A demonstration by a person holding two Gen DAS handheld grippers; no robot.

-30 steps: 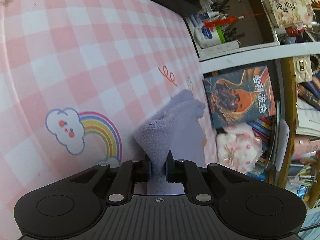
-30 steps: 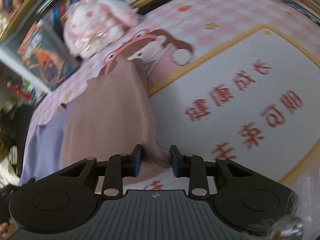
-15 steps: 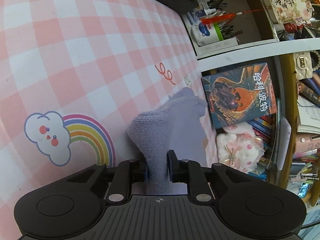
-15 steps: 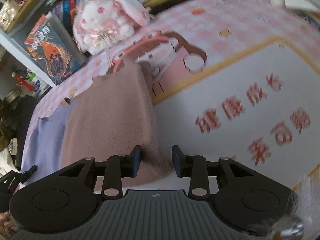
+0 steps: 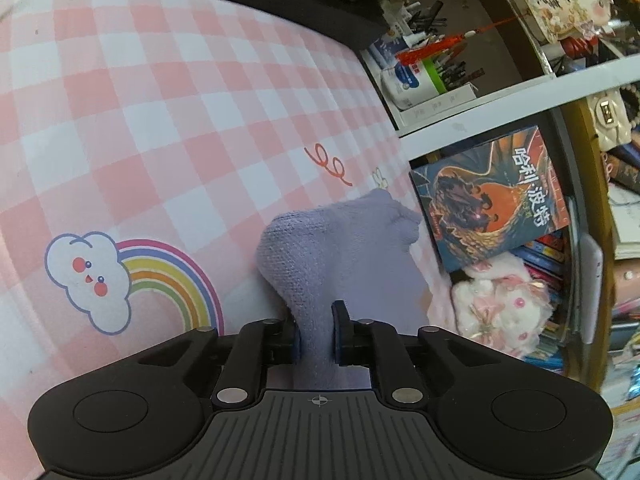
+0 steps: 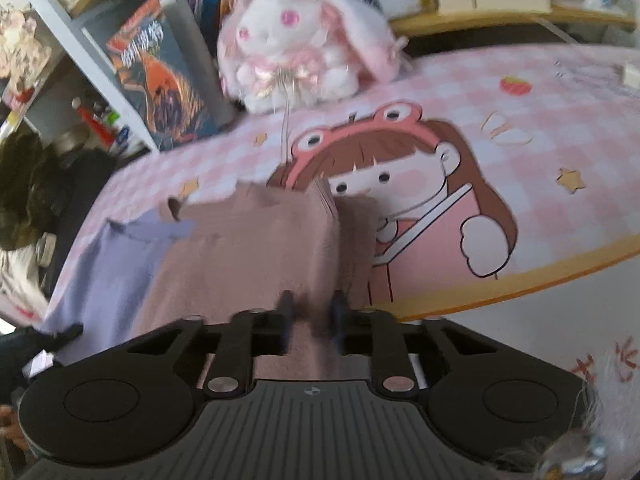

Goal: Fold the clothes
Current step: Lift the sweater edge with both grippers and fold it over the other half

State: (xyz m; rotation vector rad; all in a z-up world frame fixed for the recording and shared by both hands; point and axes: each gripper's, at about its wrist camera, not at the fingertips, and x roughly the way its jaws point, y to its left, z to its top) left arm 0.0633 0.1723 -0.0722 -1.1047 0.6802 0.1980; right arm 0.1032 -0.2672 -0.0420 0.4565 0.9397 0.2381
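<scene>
Your left gripper (image 5: 316, 334) has its fingers pinching a bunched fold of the lavender towel (image 5: 340, 248), which rises from the pink checked mat (image 5: 168, 128) just right of the printed rainbow-and-cloud (image 5: 120, 276). Your right gripper (image 6: 310, 322) has its fingers closed on a raised edge of the dusty-pink towel (image 6: 256, 248), though that view is blurred; this towel lies over the lavender one, whose purple edge shows to its left, and both sit left of the cartoon girl in a frog hat (image 6: 404, 184) printed on the mat. Readable writing: the book cover (image 5: 488, 196) propped in the shelf beyond the lavender towel carries "哈利·波特" in white characters, and red characters at the mat's near right corner in the right wrist view are cut off. One white-and-pink plush rabbit (image 6: 304, 44) sits at the mat's far edge, just beside that book. In the upper shelf compartment above the book, a white holder (image 5: 408, 84) contains a cluster of dark pens and a red tassel; its label is too small to read. Two towels, one plush, one front-facing book.
</scene>
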